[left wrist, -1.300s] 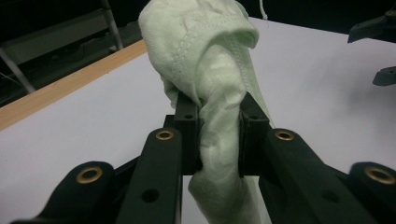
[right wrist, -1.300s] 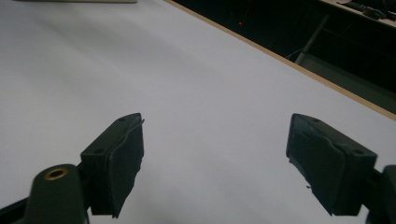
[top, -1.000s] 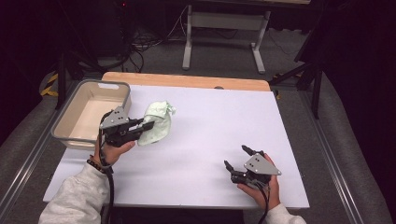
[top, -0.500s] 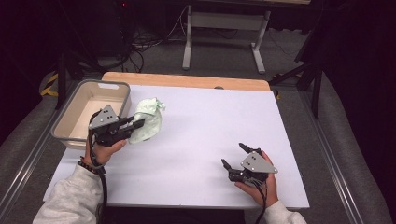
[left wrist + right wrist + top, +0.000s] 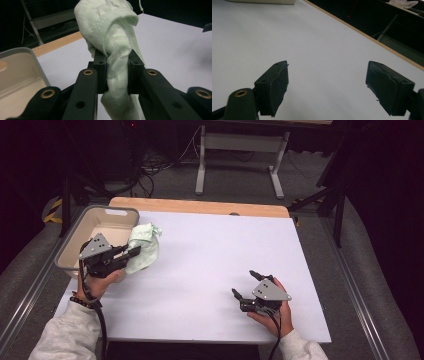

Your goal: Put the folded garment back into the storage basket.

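Observation:
A pale green cloth [image 5: 143, 247] hangs bunched from my left gripper [image 5: 131, 254], whose pads are shut on it; in the left gripper view the cloth [image 5: 113, 47] is squeezed between the two black jaws and rises above them. That gripper is held just right of the beige bin [image 5: 95, 225], at the table's left side. My right gripper [image 5: 243, 283] rests low near the front right of the white tabletop [image 5: 210, 255], jaws wide apart; nothing but bare white surface lies between its fingertips [image 5: 276, 85].
The beige bin looks empty inside, and its rim [image 5: 37, 65] lies close to the left of the held cloth. A wooden strip [image 5: 200, 206] edges the table's far side. Beyond it stand a metal stand [image 5: 240, 150] and cables on a dark floor.
My left gripper has carried the cloth leftward, toward the bin. The right gripper has hardly shifted.

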Tool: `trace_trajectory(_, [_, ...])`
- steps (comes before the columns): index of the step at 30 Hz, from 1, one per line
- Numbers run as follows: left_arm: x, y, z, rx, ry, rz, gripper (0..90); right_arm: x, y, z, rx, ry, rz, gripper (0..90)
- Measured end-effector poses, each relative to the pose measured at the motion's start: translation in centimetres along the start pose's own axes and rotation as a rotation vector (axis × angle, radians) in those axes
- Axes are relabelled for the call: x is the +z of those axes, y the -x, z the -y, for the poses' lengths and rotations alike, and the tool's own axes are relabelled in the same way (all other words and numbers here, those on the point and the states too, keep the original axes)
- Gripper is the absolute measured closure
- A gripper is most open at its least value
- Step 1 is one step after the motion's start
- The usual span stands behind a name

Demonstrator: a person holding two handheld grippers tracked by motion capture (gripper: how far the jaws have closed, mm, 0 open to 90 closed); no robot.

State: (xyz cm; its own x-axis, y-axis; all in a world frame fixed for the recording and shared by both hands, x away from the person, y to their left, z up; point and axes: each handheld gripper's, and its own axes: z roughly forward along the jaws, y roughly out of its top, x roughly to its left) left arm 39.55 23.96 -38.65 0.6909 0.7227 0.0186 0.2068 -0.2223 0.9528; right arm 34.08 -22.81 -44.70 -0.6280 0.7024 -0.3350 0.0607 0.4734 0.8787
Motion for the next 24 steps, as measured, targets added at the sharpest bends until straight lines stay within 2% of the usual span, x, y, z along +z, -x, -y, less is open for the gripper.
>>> trace_trajectory(8, [-0.8,-1.5,0.2,-0.016,-0.007,-0.021,75.3,-0.1,0.1,0.1,0.01,-0.004,0.003,19.3])
trace_trajectory(15, [-1.0,-2.2,0.5,-0.027,-0.017,-0.034,75.3,-0.1,0.1,0.2,0.009,-0.005,0.004,19.3])
trace_trajectory(24, [-2.1,-3.2,0.6,-0.044,-0.013,-0.054,75.3,-0.1,0.0,0.2,0.009,-0.011,0.003,19.3])
